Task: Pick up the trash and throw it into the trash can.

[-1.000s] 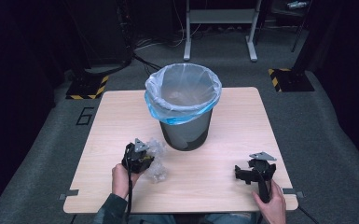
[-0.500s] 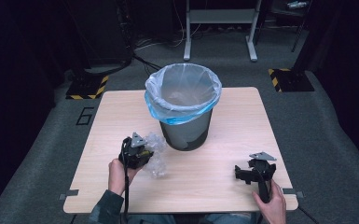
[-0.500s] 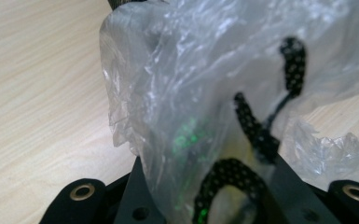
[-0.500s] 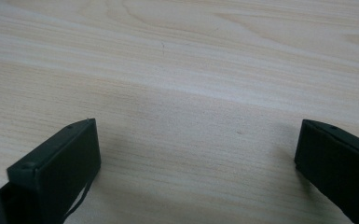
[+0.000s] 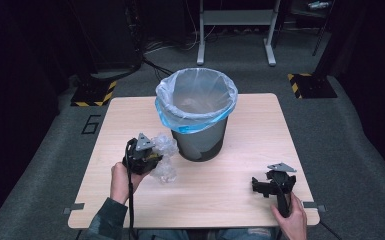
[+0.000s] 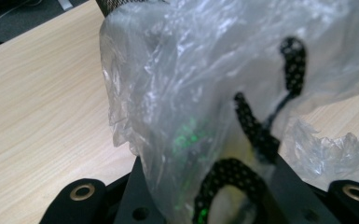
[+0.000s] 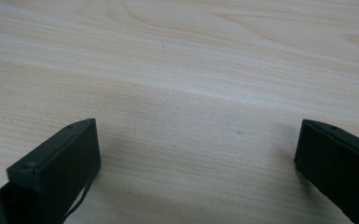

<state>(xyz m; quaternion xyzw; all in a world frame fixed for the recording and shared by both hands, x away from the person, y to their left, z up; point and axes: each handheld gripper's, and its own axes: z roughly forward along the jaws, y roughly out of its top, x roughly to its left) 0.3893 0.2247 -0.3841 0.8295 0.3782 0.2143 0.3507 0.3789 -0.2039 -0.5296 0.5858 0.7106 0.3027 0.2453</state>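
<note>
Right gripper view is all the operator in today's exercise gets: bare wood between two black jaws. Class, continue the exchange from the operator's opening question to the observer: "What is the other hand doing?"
Observer: The left gripper is shut on a piece of crumpled clear plastic.
Operator: Is there anywhere to put it?
Observer: Yes. A black bin with a clear, blue-edged liner stands mid-table, right beside the plastic.
Operator: And where is my gripper relative to that bin?
Observer: The right gripper is open near the front right corner of the table, well apart from the bin, and it holds nothing.
</note>
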